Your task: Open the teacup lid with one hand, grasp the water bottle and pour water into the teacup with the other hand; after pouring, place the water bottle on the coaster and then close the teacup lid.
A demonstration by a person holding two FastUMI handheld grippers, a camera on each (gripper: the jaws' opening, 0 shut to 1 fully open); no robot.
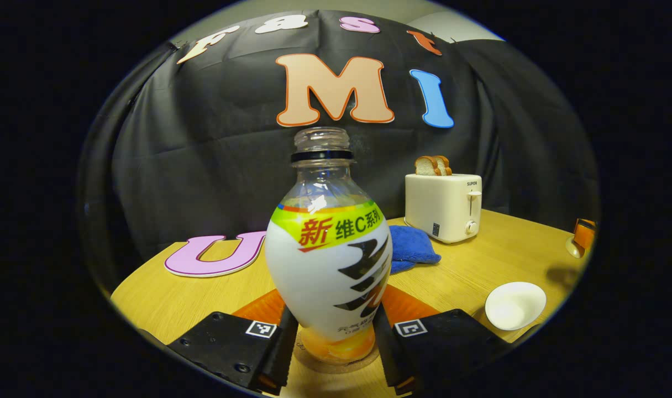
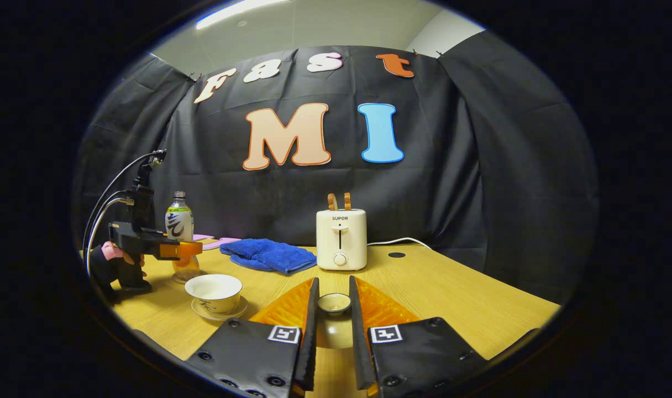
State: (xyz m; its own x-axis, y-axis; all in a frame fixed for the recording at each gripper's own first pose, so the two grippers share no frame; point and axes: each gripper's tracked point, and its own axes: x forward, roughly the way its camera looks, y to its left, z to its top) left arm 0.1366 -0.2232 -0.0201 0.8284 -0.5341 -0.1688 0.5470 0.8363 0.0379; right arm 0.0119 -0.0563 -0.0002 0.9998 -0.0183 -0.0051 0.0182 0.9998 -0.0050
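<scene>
An uncapped water bottle (image 1: 330, 260) with a white and green label stands upright on a round cork coaster (image 1: 336, 362). My left gripper (image 1: 334, 309) has a finger pressed against each side of its lower body. In the right gripper view the bottle (image 2: 179, 224) and the left gripper (image 2: 173, 250), held by a hand, are at the far left. The white teacup (image 2: 213, 290) sits uncovered on its saucer (image 2: 200, 310) near them. My right gripper (image 2: 334, 287) is shut on the teacup lid (image 2: 334, 303), held above the table with its knob up.
A cream toaster (image 2: 341, 239) with bread slices stands at the back of the wooden table (image 2: 452, 298), and a blue cloth (image 2: 267, 254) lies to its left. In the left gripper view the teacup (image 1: 515, 304) is off to the right.
</scene>
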